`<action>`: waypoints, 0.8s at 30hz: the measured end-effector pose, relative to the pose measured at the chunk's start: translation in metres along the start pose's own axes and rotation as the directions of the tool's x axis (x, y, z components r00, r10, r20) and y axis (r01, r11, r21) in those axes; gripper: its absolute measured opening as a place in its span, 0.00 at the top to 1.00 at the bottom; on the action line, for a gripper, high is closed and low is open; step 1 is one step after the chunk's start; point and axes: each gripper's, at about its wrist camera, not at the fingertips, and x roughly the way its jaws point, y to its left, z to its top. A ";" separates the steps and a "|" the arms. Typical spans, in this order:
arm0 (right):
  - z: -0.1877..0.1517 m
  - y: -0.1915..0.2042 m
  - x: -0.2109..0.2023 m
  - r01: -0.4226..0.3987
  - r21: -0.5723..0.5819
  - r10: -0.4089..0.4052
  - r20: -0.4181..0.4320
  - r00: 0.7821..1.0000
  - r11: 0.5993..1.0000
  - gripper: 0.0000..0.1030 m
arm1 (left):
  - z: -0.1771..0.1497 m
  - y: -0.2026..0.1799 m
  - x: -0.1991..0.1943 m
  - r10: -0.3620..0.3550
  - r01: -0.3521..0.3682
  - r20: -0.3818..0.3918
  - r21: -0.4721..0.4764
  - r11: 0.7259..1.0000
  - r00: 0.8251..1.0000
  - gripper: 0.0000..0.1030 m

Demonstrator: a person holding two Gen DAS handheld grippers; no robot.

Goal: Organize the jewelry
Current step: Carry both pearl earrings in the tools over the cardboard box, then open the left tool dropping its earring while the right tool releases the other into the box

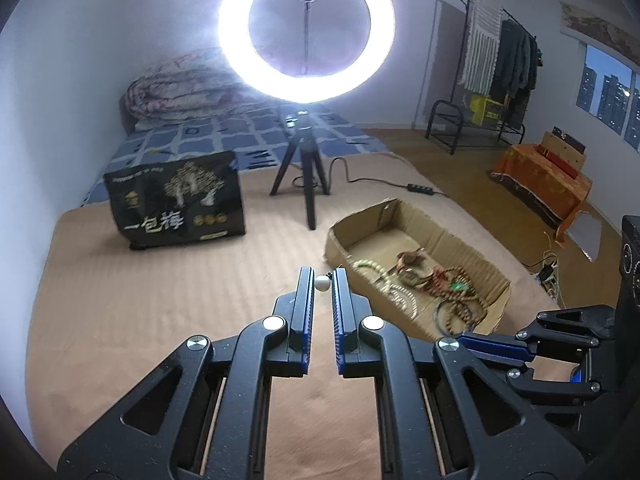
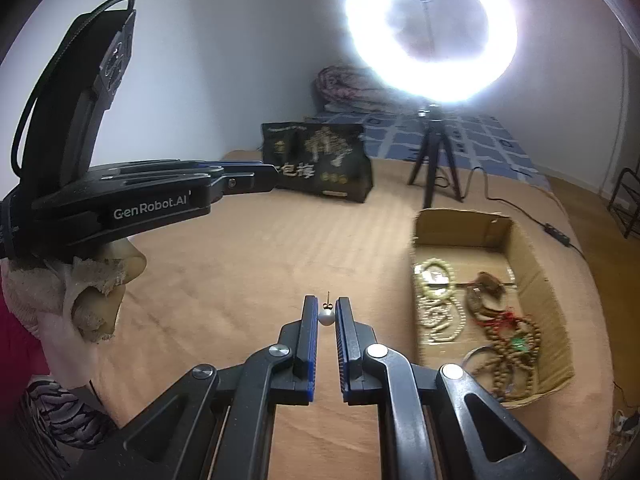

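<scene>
The left gripper [image 1: 323, 276] is pinched nearly closed on a small white pearl [image 1: 321, 283], held right at its fingertips above the tan bed cover [image 1: 160, 300]. The right gripper [image 2: 327, 305] is likewise closed on a second pearl earring [image 2: 326, 317], whose thin post sticks up just past the tips. Both hang over the bed, clear of the cover.

To the right of both grippers lies an open cardboard box [image 2: 524, 240] on the bed. Inside it sit pale bead bracelets [image 2: 436, 276] toward the near left side, a reddish-brown piece [image 2: 486, 284] in the middle, and dark wooden bead strands [image 2: 516, 348] with a bit of green and red cord toward the right end. A metal bangle [image 2: 478, 354] lies beside the wooden beads.

Farther back on the bed stand a black printed bag [image 1: 176, 200] and a lit ring light [image 1: 306, 28] on a small tripod [image 1: 306, 168], its cable trailing off to the right. A folded quilt [image 1: 180, 88] rests against the wall.

In the right wrist view, a hand in a white glove [image 2: 92, 300] holds the left gripper's body at the left edge.
</scene>
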 end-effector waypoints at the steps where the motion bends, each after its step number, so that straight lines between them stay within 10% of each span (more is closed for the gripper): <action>1: 0.000 -0.005 -0.001 0.002 0.009 -0.002 -0.001 1.000 1.000 0.94 | 0.003 -0.004 0.002 -0.004 0.004 0.002 0.003 1.000 1.000 0.93; 24: -0.002 -0.104 -0.010 0.146 0.109 -0.139 -0.066 0.988 0.983 0.94 | 0.029 -0.063 0.081 -0.072 0.072 -0.032 -0.002 0.997 0.997 0.93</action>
